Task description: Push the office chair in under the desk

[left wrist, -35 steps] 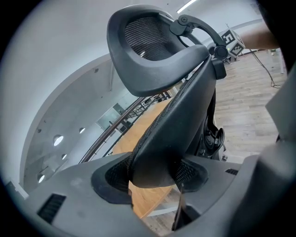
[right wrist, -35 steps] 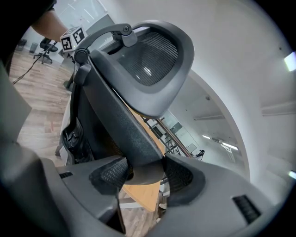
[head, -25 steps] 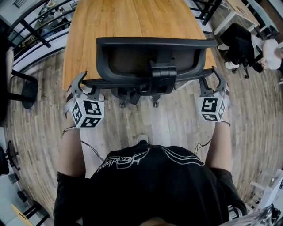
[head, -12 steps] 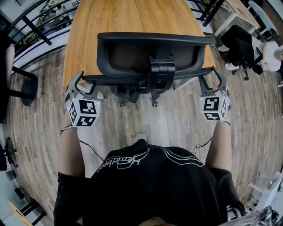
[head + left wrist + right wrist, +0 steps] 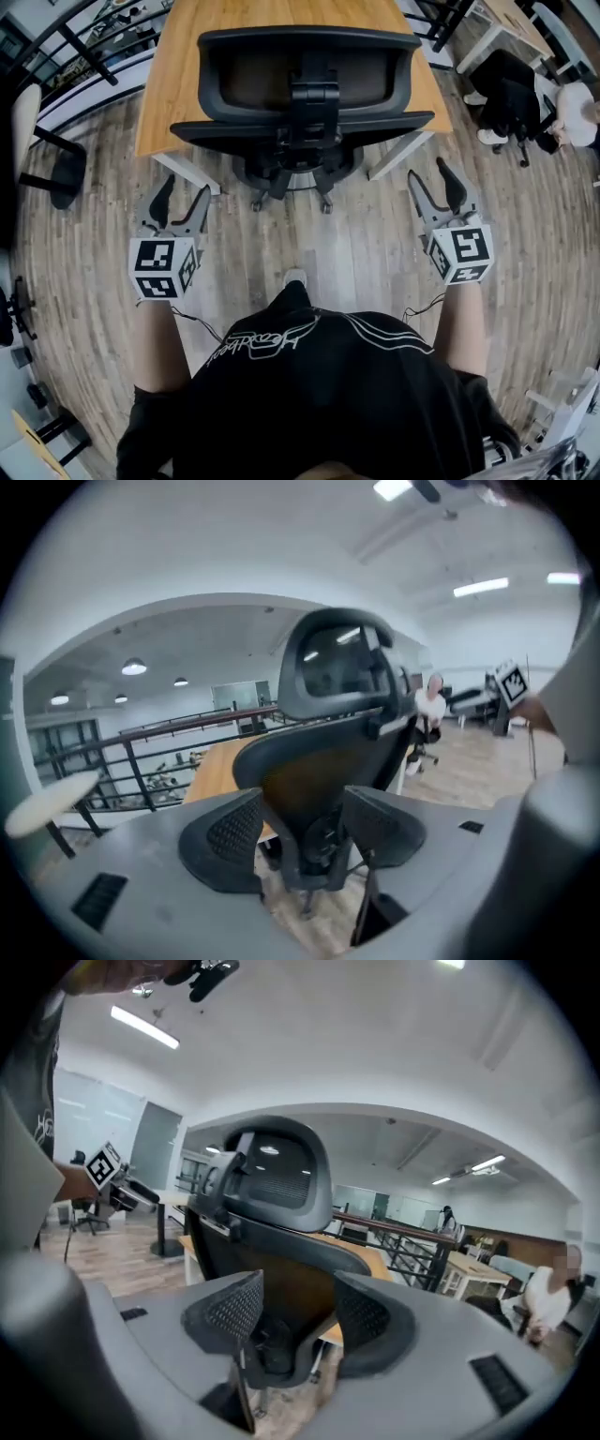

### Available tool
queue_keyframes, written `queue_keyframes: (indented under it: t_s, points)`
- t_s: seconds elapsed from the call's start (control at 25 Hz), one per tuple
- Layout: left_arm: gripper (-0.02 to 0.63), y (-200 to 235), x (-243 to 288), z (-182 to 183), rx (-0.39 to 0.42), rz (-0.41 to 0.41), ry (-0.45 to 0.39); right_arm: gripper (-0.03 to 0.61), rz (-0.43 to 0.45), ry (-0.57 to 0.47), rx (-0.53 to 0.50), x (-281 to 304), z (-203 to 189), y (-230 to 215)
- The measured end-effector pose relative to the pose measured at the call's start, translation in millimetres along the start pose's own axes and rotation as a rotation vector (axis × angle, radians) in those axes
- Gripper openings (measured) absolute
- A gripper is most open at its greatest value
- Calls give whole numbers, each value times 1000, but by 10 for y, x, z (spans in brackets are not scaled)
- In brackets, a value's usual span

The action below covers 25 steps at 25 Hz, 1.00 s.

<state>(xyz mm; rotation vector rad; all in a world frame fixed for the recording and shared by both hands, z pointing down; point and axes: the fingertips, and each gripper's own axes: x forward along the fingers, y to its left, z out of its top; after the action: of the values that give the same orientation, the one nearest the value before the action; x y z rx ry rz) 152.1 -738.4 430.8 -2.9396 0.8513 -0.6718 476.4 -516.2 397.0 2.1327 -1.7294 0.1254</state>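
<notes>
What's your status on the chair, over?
Left gripper jaws just opening, empty; right gripper open, empty. Office chair tucked under desk, both grippers off it. Nothing blocking.

Open-plan office. Long wooden desk (image 5: 178,84) at 12 o'clock with black mesh office chair (image 5: 305,84) at it, plank floor (image 5: 375,253), black railing (image 5: 89,61) at 10, another desk (image 5: 506,21), a second black chair (image 5: 511,94) and a person (image 5: 574,117) at 2, ceiling strip lights (image 5: 480,587) in the left gripper view.
</notes>
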Motion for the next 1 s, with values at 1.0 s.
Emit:
queue_keyframes:
  t_s: [1.0]
  points:
    - [8, -3624, -2496, 805, -312, -689, -291, 41, 741, -261, 476, -3225, 406, 1750]
